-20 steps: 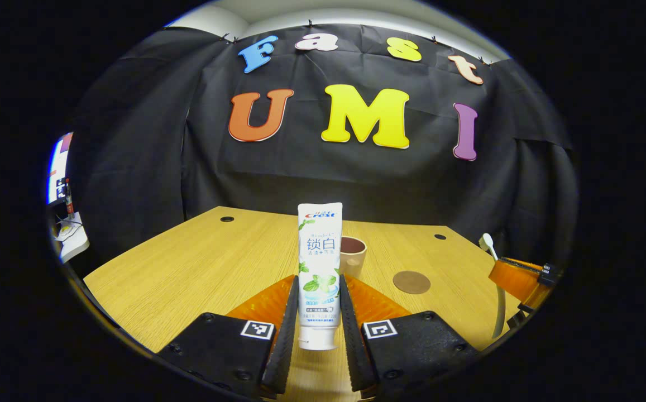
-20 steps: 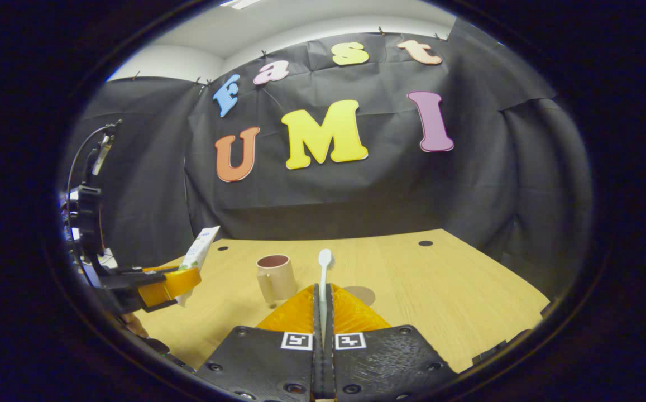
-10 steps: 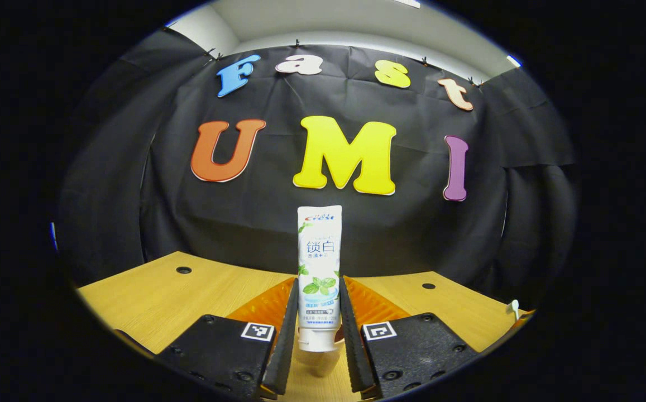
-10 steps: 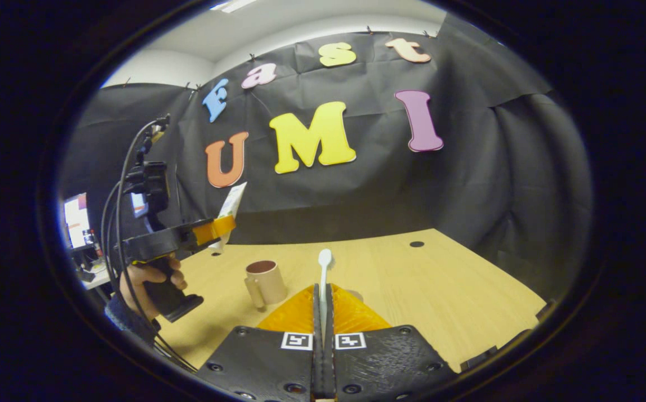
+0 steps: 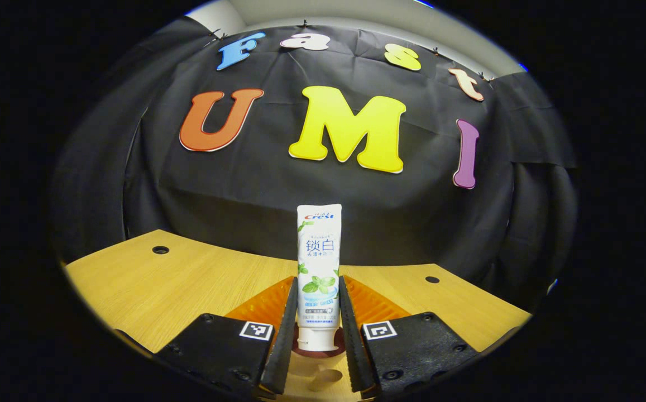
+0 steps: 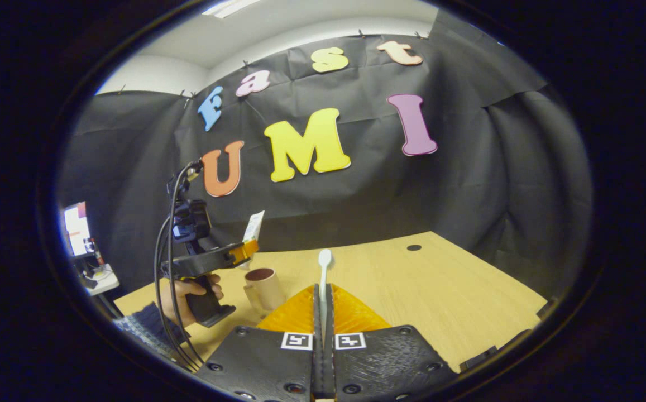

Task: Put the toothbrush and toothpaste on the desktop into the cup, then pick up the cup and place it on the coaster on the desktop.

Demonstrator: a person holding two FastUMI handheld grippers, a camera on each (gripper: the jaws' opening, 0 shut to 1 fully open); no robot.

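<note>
Left claw (image 5: 316, 312), at the bottom centre of the left gripper view, clamps one toothpaste tube (image 5: 318, 262) upright, cap down, directly above one cup (image 5: 323, 375) whose rim shows between the fingers. Right claw (image 6: 323, 312), bottom centre of the right gripper view, pinches one toothbrush (image 6: 323, 273), head up. Left of centre there, the cup (image 6: 264, 287) stands on the table (image 6: 440, 290), a hand (image 6: 186, 293) holding the left claw over it.

You are working in a recording booth inside an office-like room. Black cloth (image 6: 468, 184) walls a wooden desktop (image 6: 445, 285); a lit monitor (image 6: 77, 226) stands beyond it.
</note>
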